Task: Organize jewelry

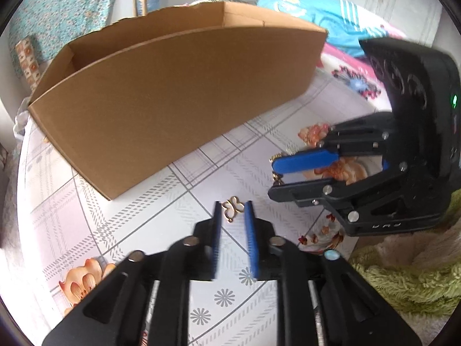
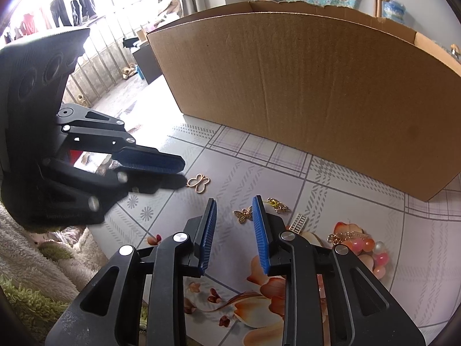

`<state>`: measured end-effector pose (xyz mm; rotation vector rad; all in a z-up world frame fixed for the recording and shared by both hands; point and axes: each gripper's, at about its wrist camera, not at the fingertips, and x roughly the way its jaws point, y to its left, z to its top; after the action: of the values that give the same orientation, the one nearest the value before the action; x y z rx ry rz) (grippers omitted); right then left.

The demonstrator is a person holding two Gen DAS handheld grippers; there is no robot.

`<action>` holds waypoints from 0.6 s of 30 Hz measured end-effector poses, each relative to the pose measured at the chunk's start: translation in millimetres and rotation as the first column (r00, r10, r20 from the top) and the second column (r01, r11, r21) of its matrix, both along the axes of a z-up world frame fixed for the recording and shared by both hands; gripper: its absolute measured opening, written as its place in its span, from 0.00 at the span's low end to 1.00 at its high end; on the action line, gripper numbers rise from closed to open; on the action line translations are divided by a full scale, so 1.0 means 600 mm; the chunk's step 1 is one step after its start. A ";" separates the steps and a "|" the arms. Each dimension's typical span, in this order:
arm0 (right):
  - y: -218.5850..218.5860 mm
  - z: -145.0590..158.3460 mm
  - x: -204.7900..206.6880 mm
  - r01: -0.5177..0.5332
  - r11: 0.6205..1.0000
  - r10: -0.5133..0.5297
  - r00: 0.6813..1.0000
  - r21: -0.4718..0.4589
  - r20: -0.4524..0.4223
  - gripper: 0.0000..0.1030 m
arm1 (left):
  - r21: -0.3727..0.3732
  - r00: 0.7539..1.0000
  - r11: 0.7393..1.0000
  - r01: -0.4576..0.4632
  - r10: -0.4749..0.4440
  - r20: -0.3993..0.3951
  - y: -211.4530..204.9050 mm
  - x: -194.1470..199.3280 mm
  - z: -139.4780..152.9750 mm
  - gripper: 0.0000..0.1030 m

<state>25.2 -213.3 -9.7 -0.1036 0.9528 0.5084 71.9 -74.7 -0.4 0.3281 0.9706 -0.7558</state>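
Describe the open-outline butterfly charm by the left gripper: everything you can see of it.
The butterfly charm is a thin gold-coloured outline, four looped wings, hollow inside, apparently metal. It lies flat on the patterned tablecloth, between the tips of the left gripper, whose blue pads stand apart on either side; whether they touch it is unclear. The right wrist view shows it lying just beyond those fingertips.

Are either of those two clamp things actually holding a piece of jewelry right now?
No. The left hand-held gripper is open around the butterfly outline charm, which lies on the tablecloth. The right hand-held gripper is open and empty.

Wrist views downward; shared cardboard box (image 1: 173,101)
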 end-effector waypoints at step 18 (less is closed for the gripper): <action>-0.004 -0.004 -0.004 -0.007 0.998 0.007 1.000 0.063 0.005 0.38 | 0.213 0.989 0.969 0.122 -0.101 -0.107 -0.068 0.040 -0.006 0.21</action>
<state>22.6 -215.5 -11.9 -0.0509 0.9312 0.5440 96.0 -115.4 -3.8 0.5466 1.1367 -0.7733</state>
